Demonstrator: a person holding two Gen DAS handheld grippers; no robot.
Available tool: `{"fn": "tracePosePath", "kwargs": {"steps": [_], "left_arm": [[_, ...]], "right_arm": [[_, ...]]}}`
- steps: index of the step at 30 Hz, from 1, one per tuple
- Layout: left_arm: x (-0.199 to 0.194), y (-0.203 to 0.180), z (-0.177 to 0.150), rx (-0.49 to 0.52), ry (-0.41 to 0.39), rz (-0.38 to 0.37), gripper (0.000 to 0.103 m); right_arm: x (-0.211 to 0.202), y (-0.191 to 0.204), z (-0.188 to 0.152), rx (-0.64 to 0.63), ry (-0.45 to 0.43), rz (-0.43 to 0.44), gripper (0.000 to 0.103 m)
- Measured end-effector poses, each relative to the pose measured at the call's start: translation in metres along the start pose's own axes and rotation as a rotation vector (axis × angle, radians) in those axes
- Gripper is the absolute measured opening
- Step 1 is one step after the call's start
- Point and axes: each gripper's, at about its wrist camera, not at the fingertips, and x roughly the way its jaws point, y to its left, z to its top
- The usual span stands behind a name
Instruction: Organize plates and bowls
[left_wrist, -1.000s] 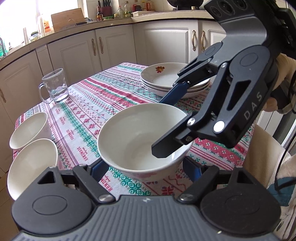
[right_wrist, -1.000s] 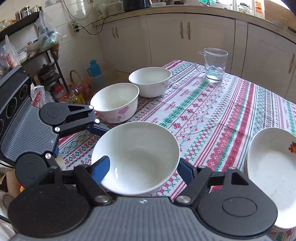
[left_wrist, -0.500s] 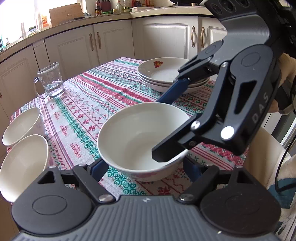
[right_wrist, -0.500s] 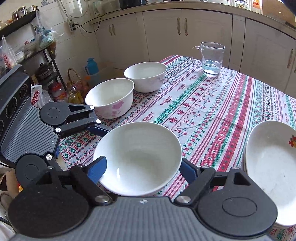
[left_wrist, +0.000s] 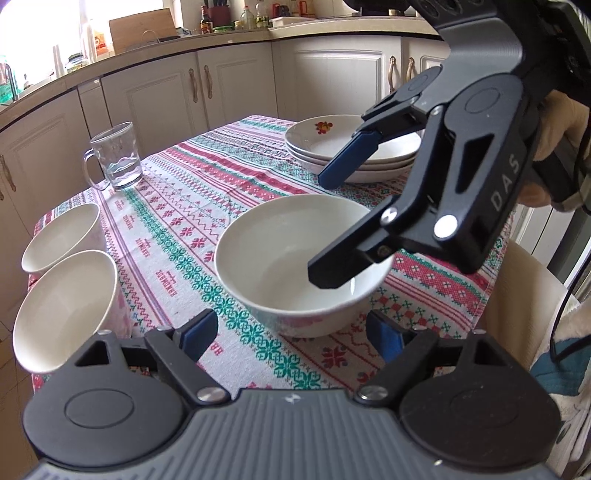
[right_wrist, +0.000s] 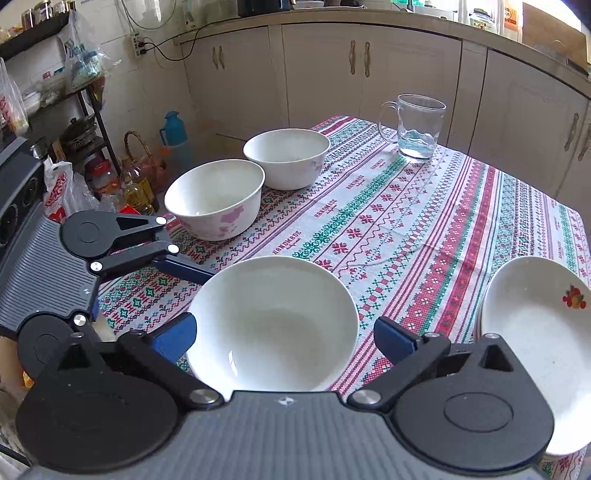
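Three white bowls and one stack of plates (left_wrist: 351, 147) on a table (right_wrist: 424, 229) under a patterned cloth.

Item 1: near bowl (left_wrist: 295, 258), standing on the cloth close to the table's near edge, between both grippers. Right gripper (right_wrist: 284, 338): fingers wide apart, one on each side of the bowl, neither pad on it; the jaws have just been opening, with the bowl between them. Left gripper (left_wrist: 291, 334): fingers apart, short of the bowl and clear of its wall.

Items 2–3: two bowls (right_wrist: 251, 184) with pink flower prints, side by side at the table's left edge, seemingly touching.

Item 4: plates, stacked near the right edge, top one bearing a fruit motif.

Item 5: glass mug (right_wrist: 415, 127), part filled with water, near the far edge.

Step in hand, as judged: the near bowl appears released and set down. The next move likely calls for a fresh grasp on its rim and a carry to the two bowls for nesting, lowered squarely to avoid chipping.

Writing: "HANDMADE" woven repeatedly into the cloth; "DAS" on the right gripper's body, left-wrist view.
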Motion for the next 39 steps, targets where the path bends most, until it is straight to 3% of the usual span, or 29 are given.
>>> {"fn": "tracePosePath", "kwargs": {"steps": [7, 22, 32, 39], "left_arm": [[-0.015, 0.006, -0.006, -0.041, -0.021, 0.032, 0.088], [-0.040, 0.035, -0.027, -0.148, -0.044, 0.169, 0.088], [-0.045, 0.057, -0.037, -0.188, -0.038, 0.272, 0.088], [-0.041, 0.073, -0.042, -0.210, -0.015, 0.322, 0.088]], "right_arm": [[-0.003, 0.006, 0.005, -0.006, 0.007, -0.039, 0.103], [0.000, 0.036, 0.033, -0.160, 0.022, -0.135, 0.103], [0.013, 0.056, 0.057, -0.229, -0.003, -0.101, 0.103], [0.028, 0.060, 0.072, -0.238, -0.001, -0.030, 0.103]]}}
